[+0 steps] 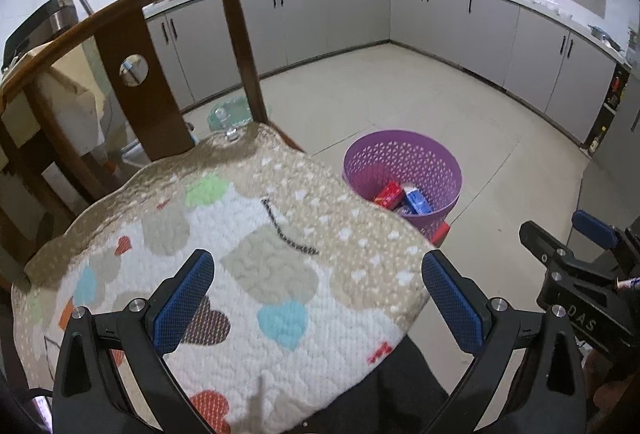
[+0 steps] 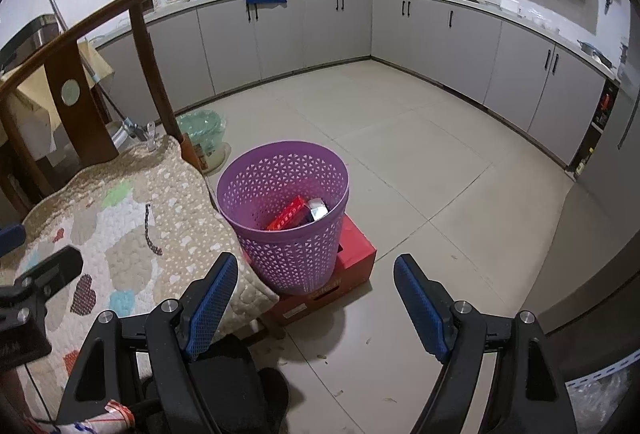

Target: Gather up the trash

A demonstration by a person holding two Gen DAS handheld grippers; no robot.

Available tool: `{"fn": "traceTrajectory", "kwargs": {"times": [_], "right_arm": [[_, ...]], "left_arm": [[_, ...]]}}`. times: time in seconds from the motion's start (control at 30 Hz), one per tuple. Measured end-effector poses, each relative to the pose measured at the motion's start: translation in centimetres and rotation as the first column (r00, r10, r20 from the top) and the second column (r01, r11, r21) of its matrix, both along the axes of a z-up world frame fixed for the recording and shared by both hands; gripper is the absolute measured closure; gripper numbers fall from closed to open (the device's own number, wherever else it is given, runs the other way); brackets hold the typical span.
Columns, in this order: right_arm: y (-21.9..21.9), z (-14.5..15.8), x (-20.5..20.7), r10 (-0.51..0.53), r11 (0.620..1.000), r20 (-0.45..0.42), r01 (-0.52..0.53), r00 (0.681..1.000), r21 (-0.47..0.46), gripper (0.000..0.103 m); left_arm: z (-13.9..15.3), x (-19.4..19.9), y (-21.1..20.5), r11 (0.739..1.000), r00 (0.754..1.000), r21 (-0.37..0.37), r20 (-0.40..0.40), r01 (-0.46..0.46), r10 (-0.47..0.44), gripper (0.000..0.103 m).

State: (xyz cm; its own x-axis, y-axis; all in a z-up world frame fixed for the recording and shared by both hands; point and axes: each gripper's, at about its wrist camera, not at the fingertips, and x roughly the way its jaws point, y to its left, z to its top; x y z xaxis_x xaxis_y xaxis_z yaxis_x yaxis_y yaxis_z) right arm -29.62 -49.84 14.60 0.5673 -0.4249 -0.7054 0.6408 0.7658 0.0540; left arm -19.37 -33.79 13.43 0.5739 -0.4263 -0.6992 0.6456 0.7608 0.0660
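**Here, both grippers open beside the trash basket**

Here the left gripper [image 1: 318, 302], with black arms and blue ribbed pads, is hovering with its jaws spread wide and nothing between them, above a quilted seat cushion [image 1: 224, 242] patterned in beige, white and coloured hearts. The right gripper [image 2: 316, 308], of the same build, is likewise standing wide open and empty, over the pale tiled floor [image 2: 420, 162]. The cushion is lying on a dark wooden chair with a curved back rail [image 1: 132, 74]. Just beside the chair's edge, a round purple perforated plastic basket [image 2: 280, 194] is sitting on a flat red cardboard box [image 2: 356, 246]. Inside the basket, a red carton [image 2: 286, 218] and a silvery-white packet [image 2: 318, 210] are lying together; the left view shows a blue packet [image 1: 418, 202] there too. Grey kitchen cabinets [image 2: 432, 34] are lining the far walls.
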Motion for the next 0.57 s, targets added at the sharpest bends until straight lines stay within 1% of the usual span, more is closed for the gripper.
{"fn": "traceTrajectory", "kwargs": {"times": [0.2,0.37,0.57], "right_arm": [[-0.6,0.2,-0.4,-0.016,1.000,0.042,0.015,0.999,0.008,0.019],[-1.0,0.3,-0.9,-0.034,0.999,0.067,0.033,0.997,0.017,0.019],[-1.5,0.1,-1.0,-0.049,0.999,0.069,0.047,0.996,0.026,0.018]], "left_arm": [[0.3,0.1,-1.0,0.999,0.999,-0.020,0.003,0.032,-0.032,0.000],[0.3,0.5,-2.5,0.998,0.998,-0.018,0.005,0.056,-0.056,0.000],[0.0,0.9,-3.3,0.997,0.997,-0.013,-0.004,0.073,-0.073,0.000]]}}
